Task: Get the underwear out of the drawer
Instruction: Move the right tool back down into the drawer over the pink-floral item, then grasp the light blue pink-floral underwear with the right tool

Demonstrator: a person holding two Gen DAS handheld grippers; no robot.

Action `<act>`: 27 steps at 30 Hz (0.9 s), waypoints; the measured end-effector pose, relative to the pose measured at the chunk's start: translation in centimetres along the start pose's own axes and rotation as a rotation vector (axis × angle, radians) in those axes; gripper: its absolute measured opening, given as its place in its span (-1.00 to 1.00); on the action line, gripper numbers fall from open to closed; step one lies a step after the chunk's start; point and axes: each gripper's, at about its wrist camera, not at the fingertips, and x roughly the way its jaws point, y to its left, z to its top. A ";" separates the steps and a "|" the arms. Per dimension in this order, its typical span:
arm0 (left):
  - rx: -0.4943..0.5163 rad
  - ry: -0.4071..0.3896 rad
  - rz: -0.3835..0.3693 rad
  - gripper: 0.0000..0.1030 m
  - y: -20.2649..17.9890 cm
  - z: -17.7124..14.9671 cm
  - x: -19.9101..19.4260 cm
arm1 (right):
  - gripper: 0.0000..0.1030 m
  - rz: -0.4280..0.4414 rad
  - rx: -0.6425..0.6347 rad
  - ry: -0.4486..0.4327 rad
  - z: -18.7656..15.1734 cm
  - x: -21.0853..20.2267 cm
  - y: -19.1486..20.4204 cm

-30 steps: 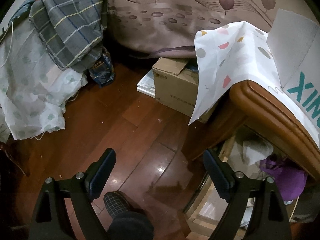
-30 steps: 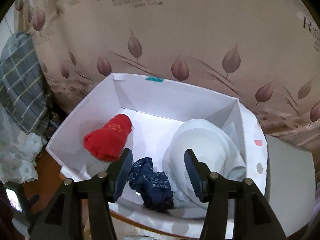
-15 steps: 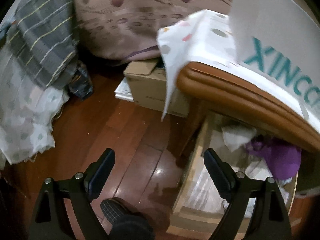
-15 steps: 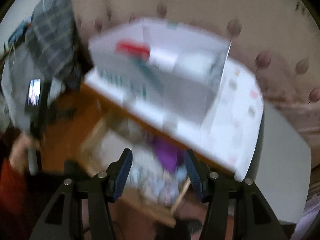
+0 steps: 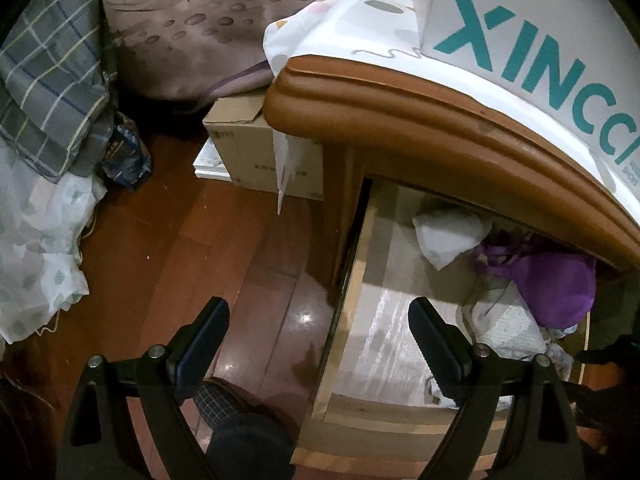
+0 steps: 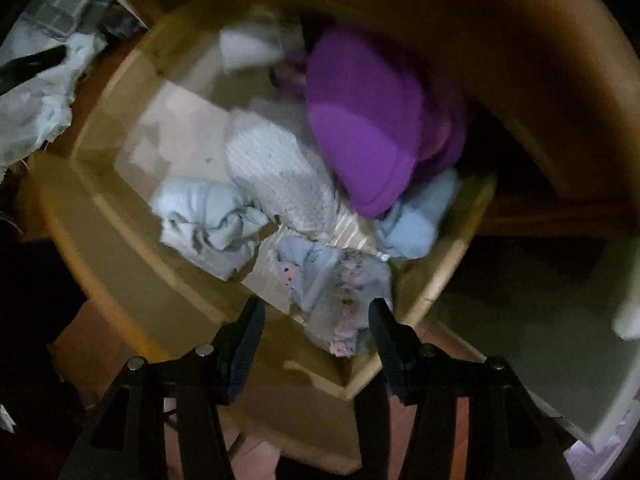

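In the left wrist view, the left gripper stands wide apart and empty, the open drawer rail between its fingers. In the right wrist view, the right gripper is parted, gripping nothing; pale printed underwear lies between its fingertips, a purple garment beyond.

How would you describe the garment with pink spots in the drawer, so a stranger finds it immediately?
Look into the open wooden drawer under the cabinet top. At its front edge, nearest the right gripper, lies a pale blue-grey garment. Only it has small pink spots; its neighbours are plain purple, white or light blue.
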 end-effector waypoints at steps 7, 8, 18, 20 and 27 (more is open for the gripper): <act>0.017 0.040 -0.030 0.74 -0.8 -0.3 0.9 | 0.26 -0.099 -0.064 0.110 1.4 4.8 0.5; 0.020 0.044 -0.030 0.74 -0.9 -0.3 1.0 | 0.26 -0.119 -0.072 0.123 1.4 5.3 0.5; 0.070 0.040 -0.029 0.74 -2.2 -0.5 1.1 | 0.45 -0.097 -0.131 0.169 3.0 7.8 0.9; 0.085 0.042 -0.027 0.74 -2.6 -0.6 1.2 | 0.48 -0.095 -0.133 0.175 3.3 7.9 1.0; 0.088 0.063 -0.049 0.74 -3.1 -0.8 1.5 | 0.52 -0.058 -0.103 0.201 4.7 8.2 1.0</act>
